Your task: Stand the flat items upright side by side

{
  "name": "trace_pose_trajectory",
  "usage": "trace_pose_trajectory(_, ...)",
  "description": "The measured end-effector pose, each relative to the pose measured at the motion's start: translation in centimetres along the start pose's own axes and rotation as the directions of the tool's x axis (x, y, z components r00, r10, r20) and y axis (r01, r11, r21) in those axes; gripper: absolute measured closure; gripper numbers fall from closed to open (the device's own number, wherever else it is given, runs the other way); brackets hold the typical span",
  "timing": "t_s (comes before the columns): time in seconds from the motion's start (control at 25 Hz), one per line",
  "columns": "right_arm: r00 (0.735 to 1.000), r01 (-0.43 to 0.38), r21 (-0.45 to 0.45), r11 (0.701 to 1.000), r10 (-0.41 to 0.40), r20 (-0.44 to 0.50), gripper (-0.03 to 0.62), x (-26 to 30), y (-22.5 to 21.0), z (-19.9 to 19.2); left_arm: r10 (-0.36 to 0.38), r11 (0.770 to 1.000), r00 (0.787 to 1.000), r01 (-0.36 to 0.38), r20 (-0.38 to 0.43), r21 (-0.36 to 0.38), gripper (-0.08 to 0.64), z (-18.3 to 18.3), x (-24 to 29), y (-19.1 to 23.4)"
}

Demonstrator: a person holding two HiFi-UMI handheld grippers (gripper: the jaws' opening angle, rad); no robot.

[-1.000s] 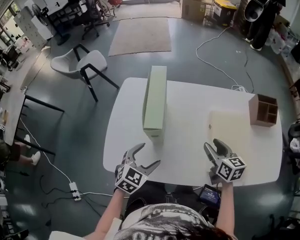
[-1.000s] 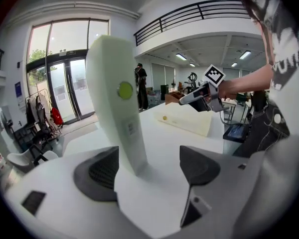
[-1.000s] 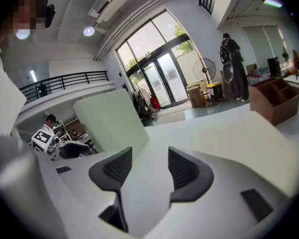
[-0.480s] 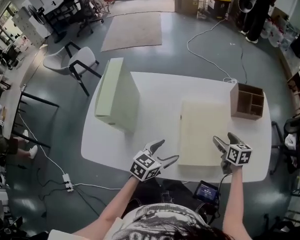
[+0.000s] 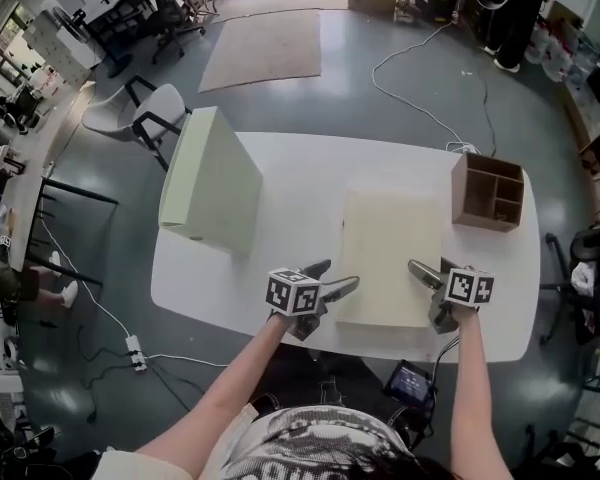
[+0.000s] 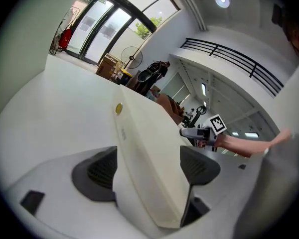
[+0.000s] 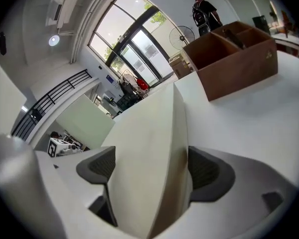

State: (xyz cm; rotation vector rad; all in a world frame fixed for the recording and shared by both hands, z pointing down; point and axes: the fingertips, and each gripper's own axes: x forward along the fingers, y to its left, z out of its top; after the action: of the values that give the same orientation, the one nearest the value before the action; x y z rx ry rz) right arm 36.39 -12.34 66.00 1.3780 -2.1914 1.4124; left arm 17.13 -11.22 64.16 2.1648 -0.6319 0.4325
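The cream box [image 5: 390, 253] lay flat by the worktop's [image 5: 300, 183] front edge, while the green box [image 5: 210, 183] stood upright at its left edge, so we judged the task roughly half done. Our left tongs [image 5: 338, 275] and right tongs [image 5: 428, 268] gaped astride the cream box's front corners without clamping it. The right jaws had just been opening.

Nothing legible — print on cream box [image 6: 149, 158] blurred.
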Motion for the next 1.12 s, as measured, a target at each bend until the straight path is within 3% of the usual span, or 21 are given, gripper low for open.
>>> trace_pose_trajectory(0.44,0.998,-0.044,0.035,0.998,0.045,-0.046,0.15,0.2,-0.6,-0.1,-0.034,0.995,0.999,0.031,-0.024,-0.094,0.17,1.3,2.9,0.2)
trace_pose_trajectory(0.68,0.998,-0.068,0.048,0.997,0.068,0.019,0.169,0.3,-1.6,2.9,-0.046,0.992,0.997,0.037,-0.065,-0.124,0.17,-3.0,0.2,-0.8)
trace_pose_trajectory(0.92,0.993,-0.045,0.008,0.999,0.046,-0.106,0.155,2.8,-1.6,3.4,-0.043,0.98,0.997,0.03,-0.06,-0.195,0.167,-5.0,0.3,-1.1)
trace_pose_trajectory(1.12,0.995,-0.067,0.039,0.997,0.07,-0.067,0.189,2.3,-2.3,3.4,-0.056,0.98,0.997,0.046,-0.046,-0.192,0.167,-4.9,0.3,-1.1)
